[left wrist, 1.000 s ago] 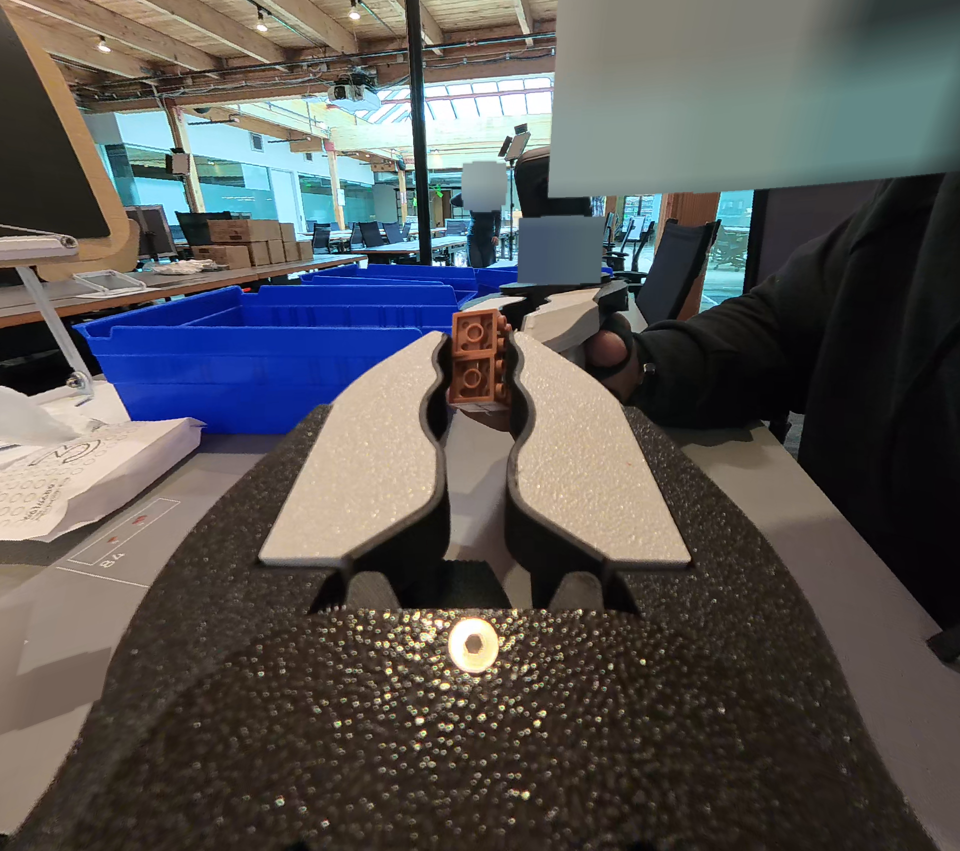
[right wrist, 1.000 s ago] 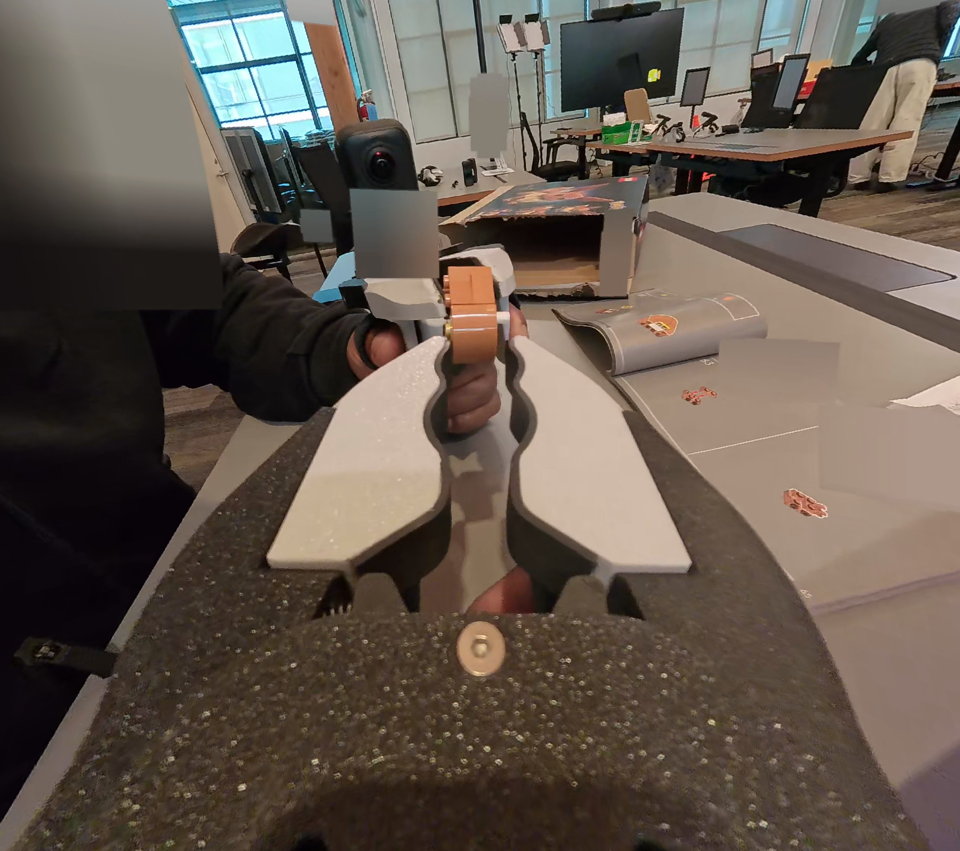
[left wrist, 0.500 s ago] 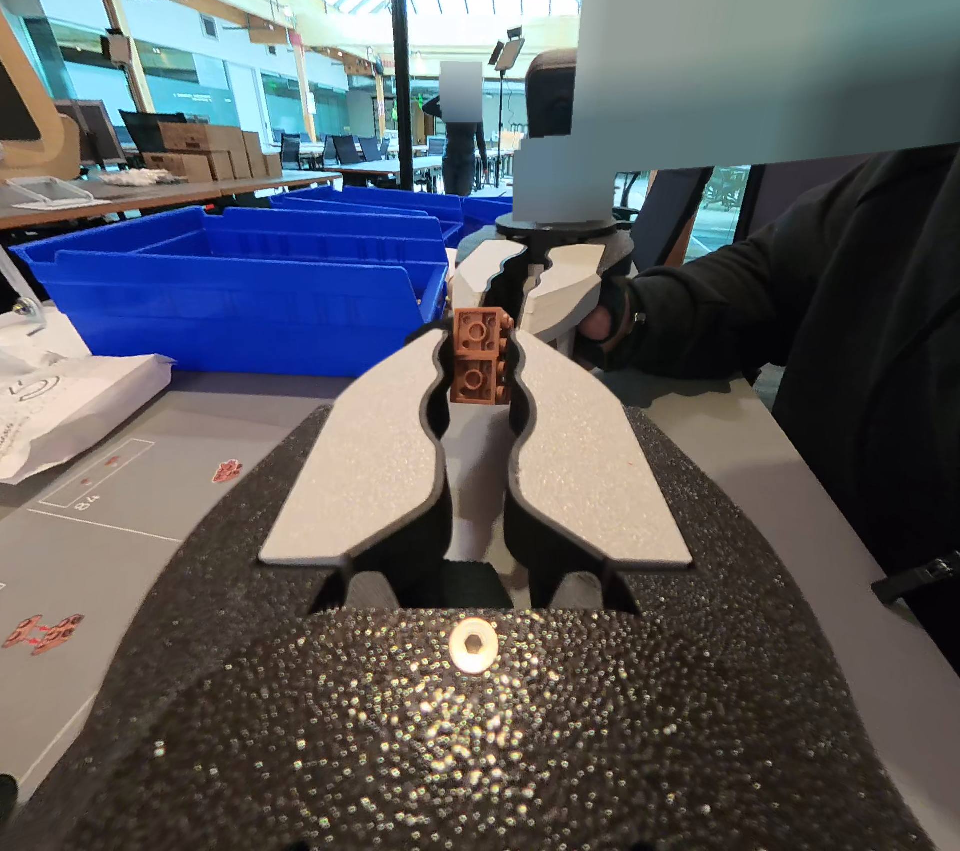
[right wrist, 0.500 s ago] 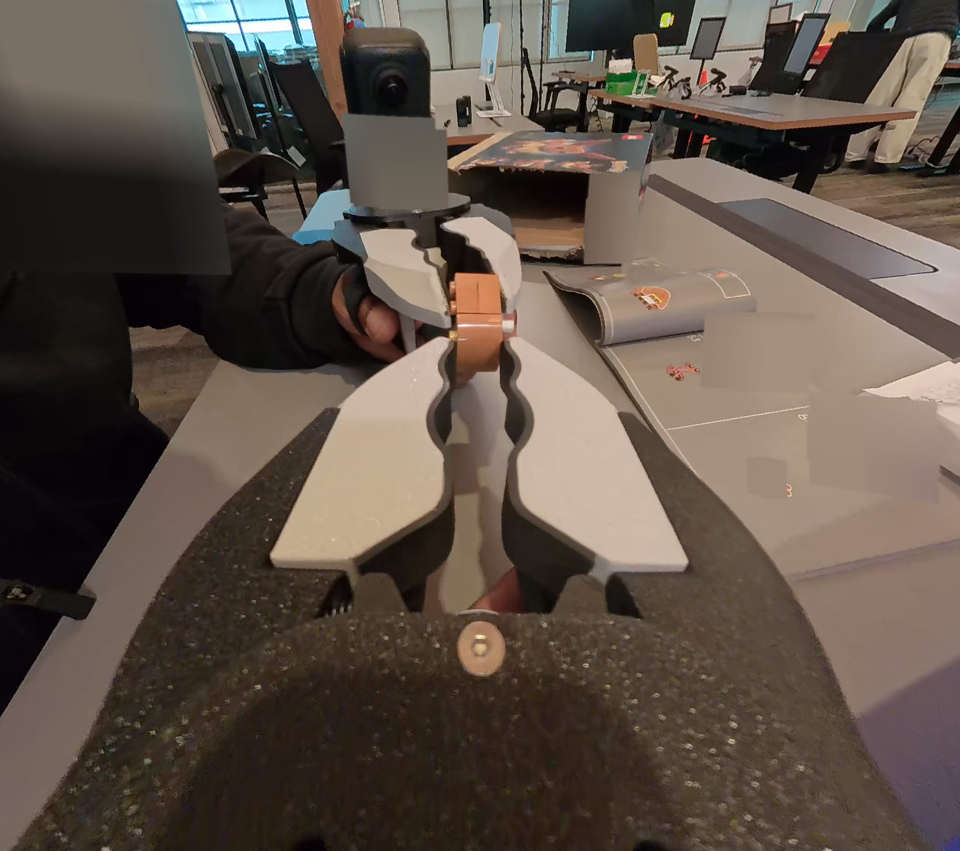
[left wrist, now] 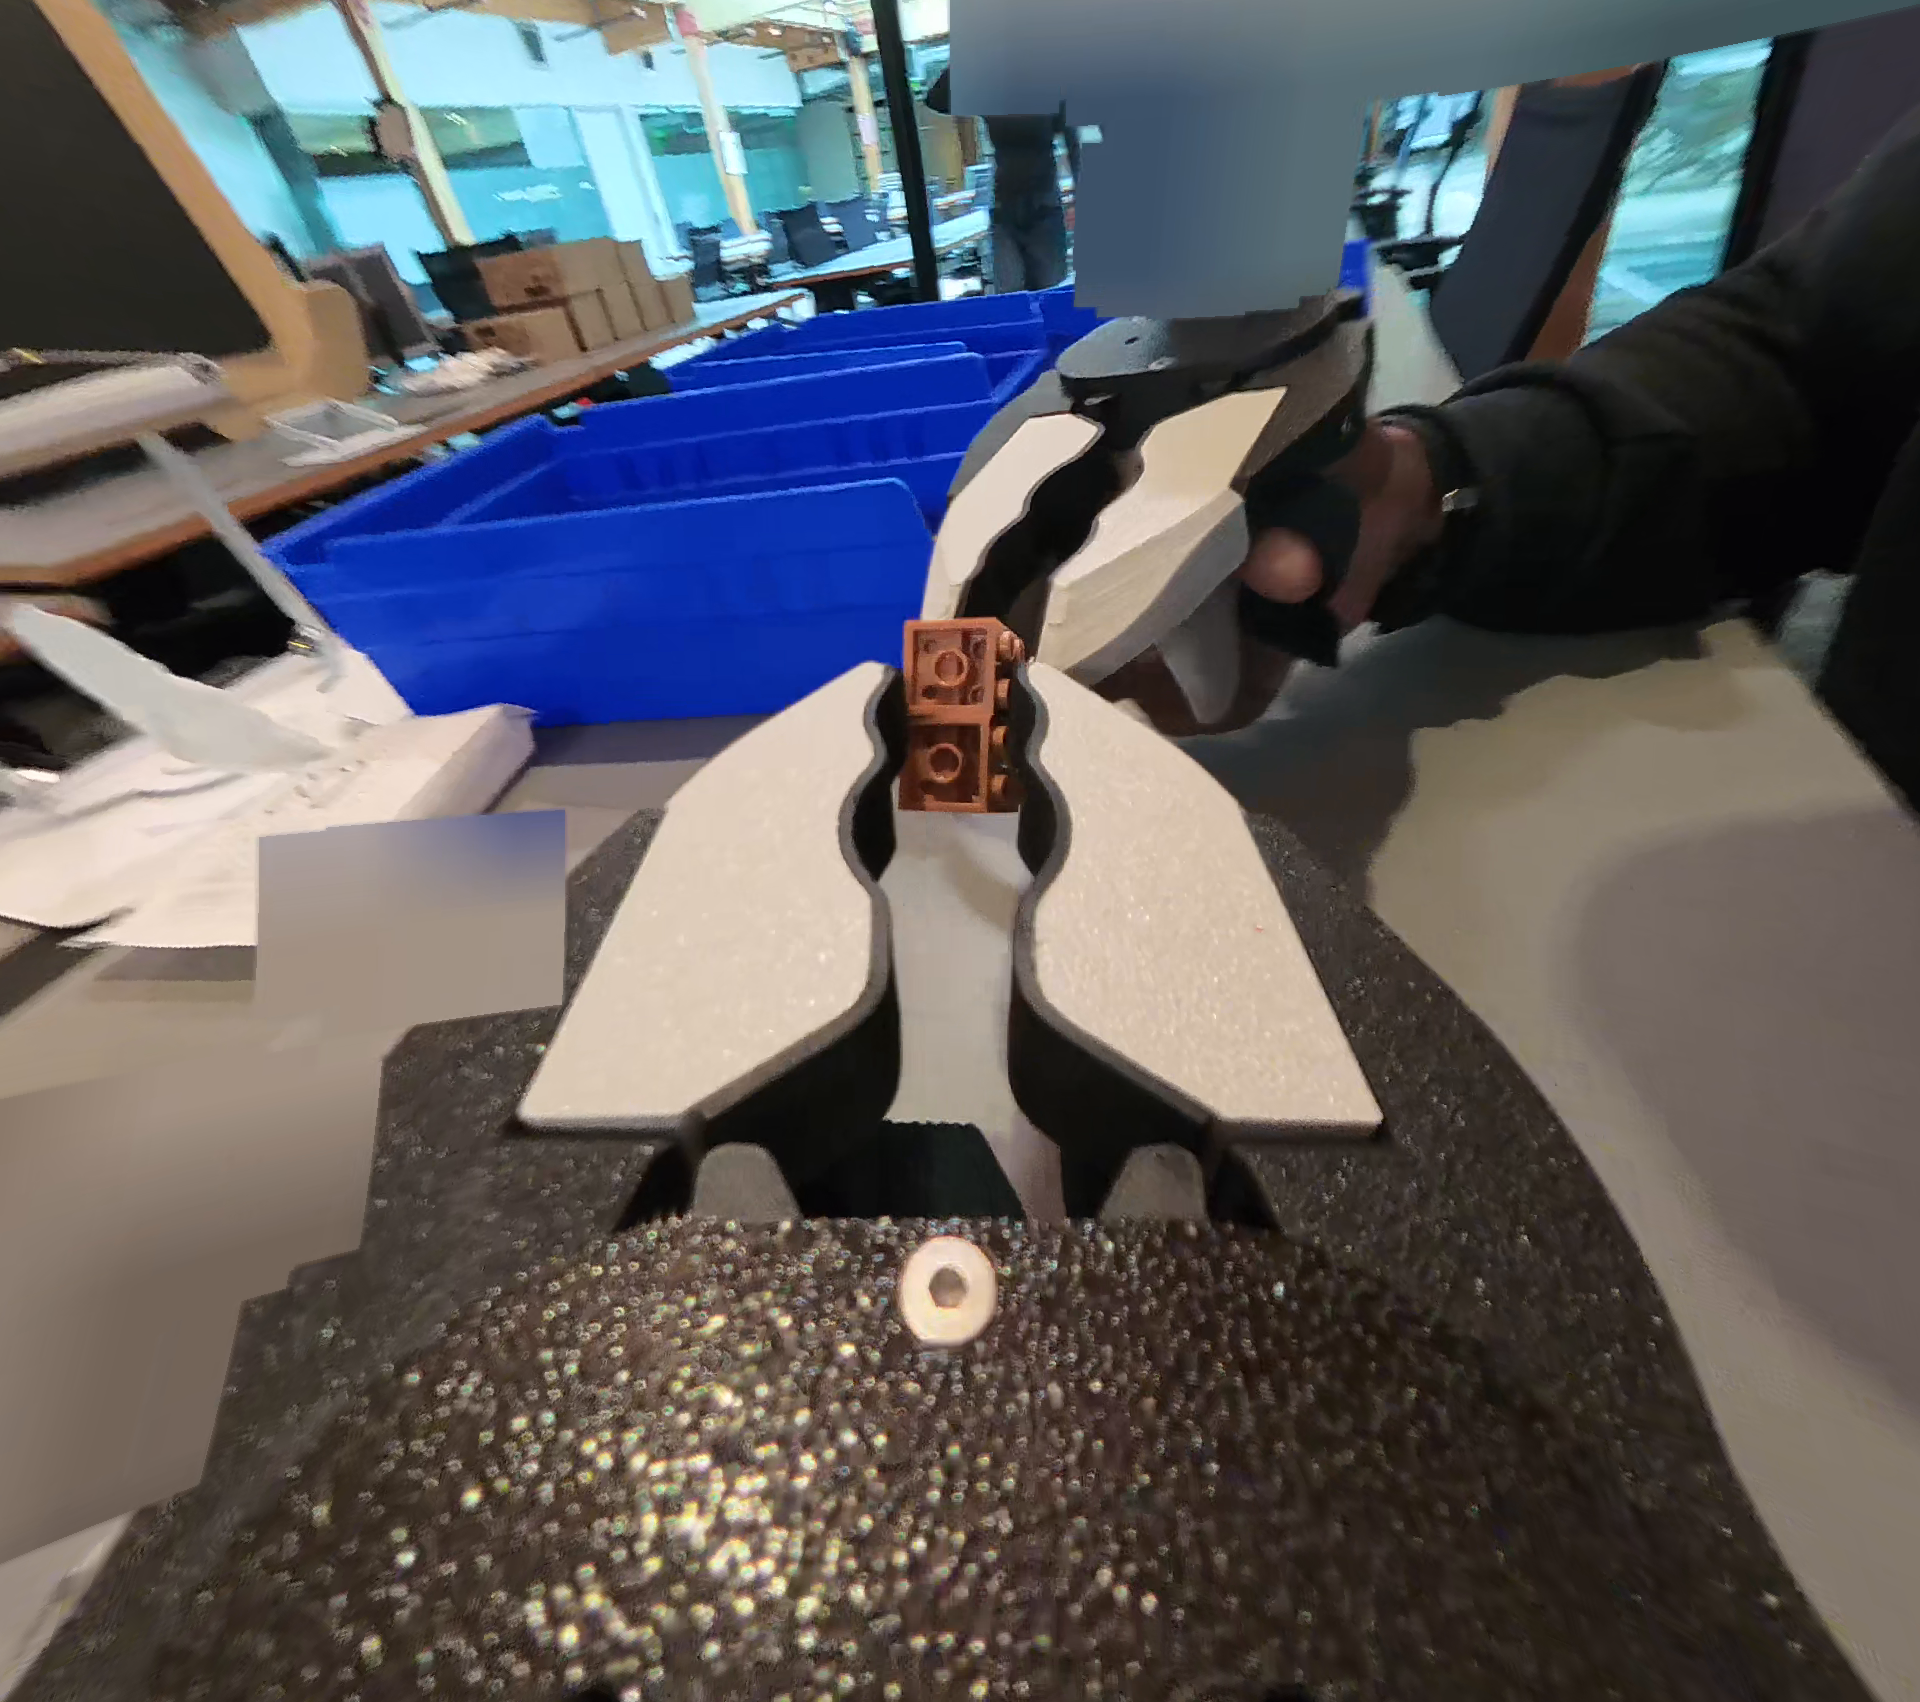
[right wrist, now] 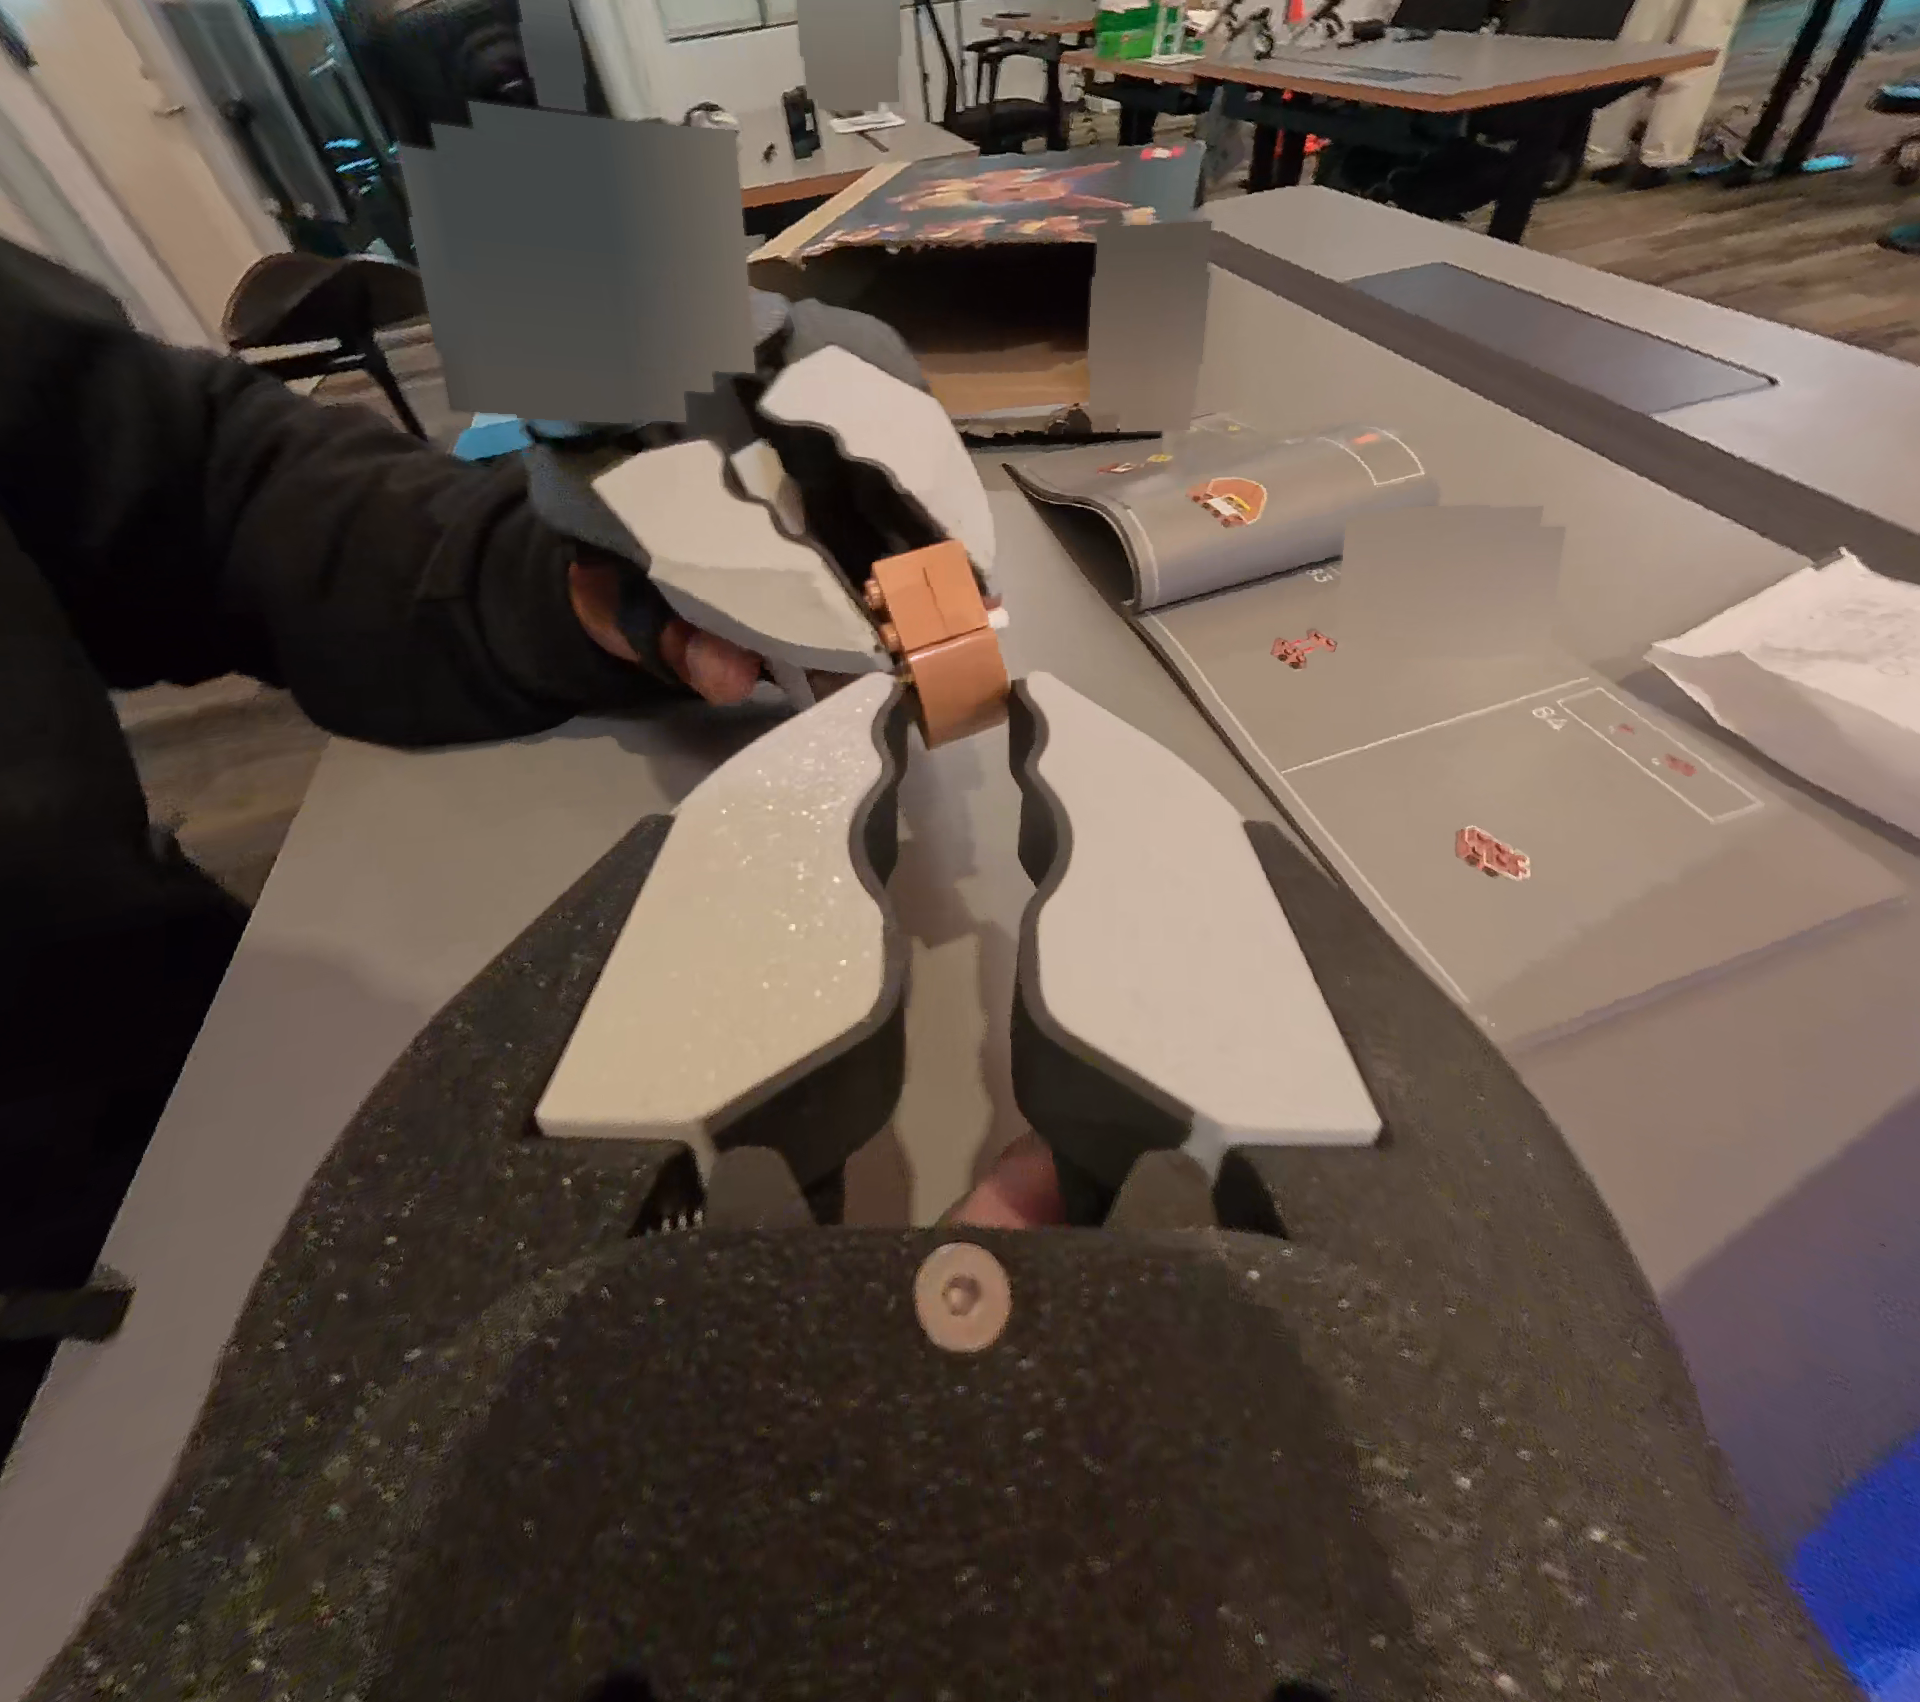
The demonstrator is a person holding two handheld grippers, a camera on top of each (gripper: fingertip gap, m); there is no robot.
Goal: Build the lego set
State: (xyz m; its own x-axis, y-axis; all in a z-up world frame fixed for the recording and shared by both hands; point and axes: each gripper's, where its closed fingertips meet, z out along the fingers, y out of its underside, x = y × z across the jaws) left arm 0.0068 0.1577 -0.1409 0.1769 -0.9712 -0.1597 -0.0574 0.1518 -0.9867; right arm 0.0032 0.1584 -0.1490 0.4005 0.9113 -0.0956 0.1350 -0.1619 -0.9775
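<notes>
A small brown brick assembly (left wrist: 948, 717) of two stacked pieces is clamped between my left gripper's (left wrist: 951, 681) fingertips, above the grey table (left wrist: 1558, 821). My right gripper's fingers (left wrist: 1143, 530) come in tilted from behind it at the upper right. In the right wrist view my right gripper (right wrist: 956, 694) has its tips against both sides of the assembly's lower rounded piece (right wrist: 961, 702). The left gripper's fingers (right wrist: 727, 572) pinch the upper piece (right wrist: 925, 592) from the upper left. Both grippers hold the same assembly.
Blue bins (left wrist: 623, 572) stand behind on the left, with white paper bags (left wrist: 208, 779) beside them. An open booklet (right wrist: 1299, 509), an open cardboard box (right wrist: 987, 302) and white paper (right wrist: 1818, 665) lie on the table. A dark sleeve (right wrist: 260, 530) reaches in. The grippers are tip to tip, or close to it.
Both grippers have rolled against each other and dropped closer to the table, the assembly still between them. The left gripper now leans in from the upper left of the right view.
</notes>
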